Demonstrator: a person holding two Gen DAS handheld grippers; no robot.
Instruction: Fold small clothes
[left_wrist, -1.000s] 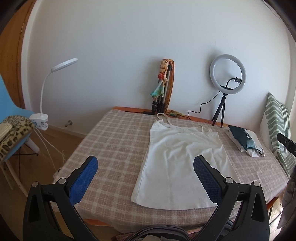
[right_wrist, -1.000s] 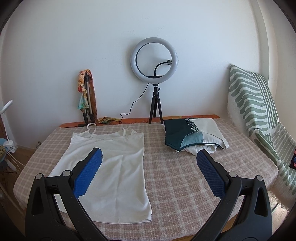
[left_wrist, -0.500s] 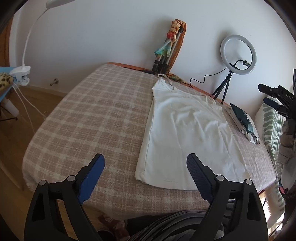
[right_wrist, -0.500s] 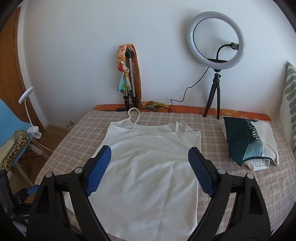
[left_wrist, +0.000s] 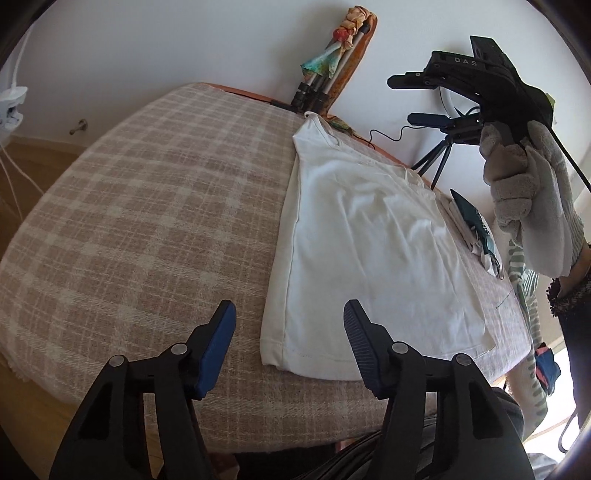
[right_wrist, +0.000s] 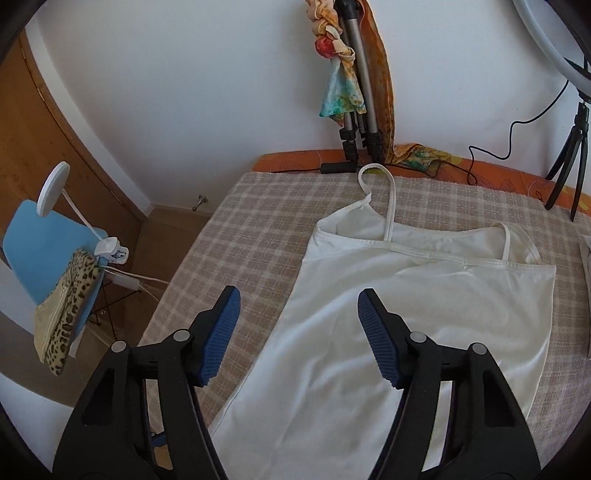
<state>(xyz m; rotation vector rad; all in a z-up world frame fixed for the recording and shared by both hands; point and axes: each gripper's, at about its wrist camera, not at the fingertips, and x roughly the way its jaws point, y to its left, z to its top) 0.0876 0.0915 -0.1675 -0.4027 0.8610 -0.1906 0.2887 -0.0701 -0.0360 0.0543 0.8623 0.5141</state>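
White camisole top (left_wrist: 373, 251) lies flat, face up, on the checked beige bedcover (left_wrist: 147, 221). Thin spaghetti straps at the far end, one strap looped out past the neckline toward the wall, the other lying close along the top edge. Bound neckline trim visible, a stitched hem at the near end. Fabric mostly smooth, with soft creases across the middle; the long left side seam is slightly turned under.

Left gripper (left_wrist: 290, 332) is released, jaws wide apart, nothing between the blue pads (left_wrist: 218, 347). It hovers over the near edge of the bed; the camisole's near-left hem corner sits just ahead, between the jaws, not touched.

Right gripper (right_wrist: 297, 325) is also released, jaws spread, holding nothing. The camisole's left side edge runs up between its jaws, with the strap end ahead and to the right of them. In the left wrist view the right gripper (left_wrist: 413, 99) shows in a gloved hand (left_wrist: 532, 199), raised above the far right part of the garment.

Folded dark green and white clothes (left_wrist: 476, 229) lie right of the camisole. Tripod with scarves (right_wrist: 351, 81) and ring light stand (right_wrist: 569, 162) are against the wall ahead. Blue chair with leopard-print cloth (right_wrist: 62, 280) and clip lamp (right_wrist: 55, 188) sit far left of the right jaws.
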